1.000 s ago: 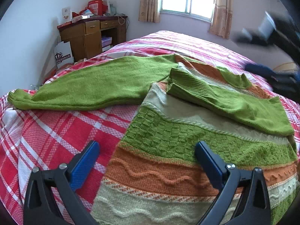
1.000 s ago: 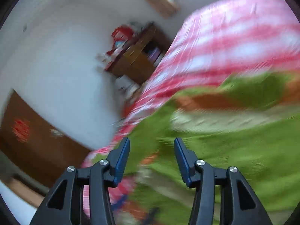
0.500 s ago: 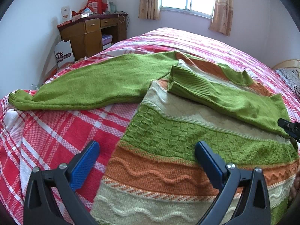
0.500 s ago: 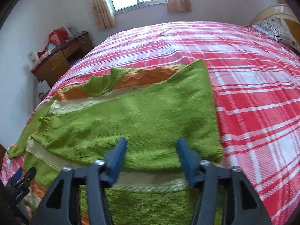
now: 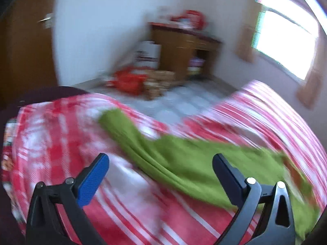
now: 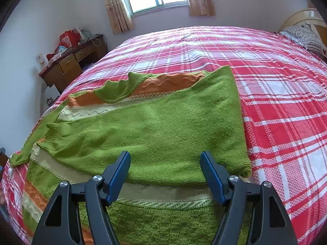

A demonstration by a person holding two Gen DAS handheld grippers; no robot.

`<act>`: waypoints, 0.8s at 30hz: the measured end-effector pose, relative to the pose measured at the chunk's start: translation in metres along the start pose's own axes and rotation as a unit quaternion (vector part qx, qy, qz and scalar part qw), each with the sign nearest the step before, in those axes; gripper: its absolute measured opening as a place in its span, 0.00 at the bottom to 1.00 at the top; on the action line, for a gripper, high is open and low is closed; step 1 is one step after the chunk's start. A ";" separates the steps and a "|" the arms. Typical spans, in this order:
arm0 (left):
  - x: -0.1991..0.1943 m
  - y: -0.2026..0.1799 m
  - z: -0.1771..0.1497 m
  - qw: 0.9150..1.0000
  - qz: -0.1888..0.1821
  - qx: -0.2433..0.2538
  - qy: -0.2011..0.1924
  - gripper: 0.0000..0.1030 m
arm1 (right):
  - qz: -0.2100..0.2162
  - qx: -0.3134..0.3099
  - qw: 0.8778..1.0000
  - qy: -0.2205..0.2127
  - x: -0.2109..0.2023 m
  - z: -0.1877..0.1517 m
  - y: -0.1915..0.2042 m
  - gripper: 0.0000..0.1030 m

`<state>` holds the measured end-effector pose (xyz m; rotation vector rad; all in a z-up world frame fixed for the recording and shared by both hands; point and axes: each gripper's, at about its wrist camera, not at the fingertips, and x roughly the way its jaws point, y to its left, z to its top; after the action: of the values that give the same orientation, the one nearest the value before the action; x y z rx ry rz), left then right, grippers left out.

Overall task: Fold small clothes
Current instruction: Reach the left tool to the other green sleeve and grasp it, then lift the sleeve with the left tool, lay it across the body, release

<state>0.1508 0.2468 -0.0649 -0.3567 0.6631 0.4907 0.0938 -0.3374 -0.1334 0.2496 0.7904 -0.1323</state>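
Sweater (image 6: 155,126) lies on the bed (image 6: 286,106); right gripper (image 6: 165,171) has just been opening, nothing between; left gripper (image 5: 161,173) gapes wide, empty.

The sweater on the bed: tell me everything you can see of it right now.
The sweater is a chunky knit with lime green sleeves and collar, its body banded in orange, cream and green with wavy cable rows. It lies flat on the red plaid bedspread. One sleeve is folded across the chest; the other sleeve still stretches out sideways. Neither hand-held gripper touches it.
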 end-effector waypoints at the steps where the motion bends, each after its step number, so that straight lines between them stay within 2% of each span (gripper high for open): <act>1: 0.013 0.009 0.009 1.000 0.024 -0.009 0.004 0.97 | -0.001 -0.001 1.000 0.000 0.000 0.000 0.000 0.69; 3: 0.034 0.019 0.019 0.998 0.054 -0.019 0.024 0.89 | -0.002 -0.002 1.000 0.001 0.000 0.000 0.000 0.69; 6: 0.063 0.030 0.023 0.995 0.063 -0.039 0.060 0.75 | -0.002 -0.002 1.000 0.001 0.000 0.000 0.000 0.69; 9: 0.083 0.029 0.025 0.993 0.069 -0.053 0.083 0.72 | -0.003 -0.003 1.000 0.001 0.000 0.000 0.001 0.70; 11: 0.092 0.028 0.023 0.991 0.073 -0.055 0.095 0.64 | -0.005 -0.004 1.000 0.001 0.000 0.000 0.002 0.70; 12: 0.091 0.024 0.022 0.991 0.088 -0.046 0.084 0.60 | -0.006 -0.005 1.000 0.001 0.000 0.000 0.002 0.70; 14: 0.096 0.017 0.022 0.991 0.093 -0.038 0.086 0.49 | -0.007 -0.006 1.000 0.001 0.000 0.000 0.003 0.70; 16: 0.099 0.017 0.024 0.991 0.103 -0.037 0.079 0.43 | -0.007 -0.006 1.000 0.001 0.000 0.000 0.003 0.70; 18: 0.100 0.018 0.024 0.991 0.110 -0.033 0.073 0.23 | -0.007 -0.006 1.000 0.001 0.000 -0.001 0.003 0.70; 21: 0.100 0.022 0.026 0.992 0.098 -0.039 0.071 0.13 | -0.007 -0.005 1.000 0.001 0.000 -0.001 0.003 0.70; 24: 0.098 0.023 0.029 0.993 0.090 -0.034 0.068 0.09 | -0.007 -0.005 1.000 0.001 0.000 -0.001 0.003 0.70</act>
<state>0.2193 0.3100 -0.1120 -0.3983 0.8169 0.6669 0.0938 -0.3345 -0.1334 0.2345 0.7946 -0.1403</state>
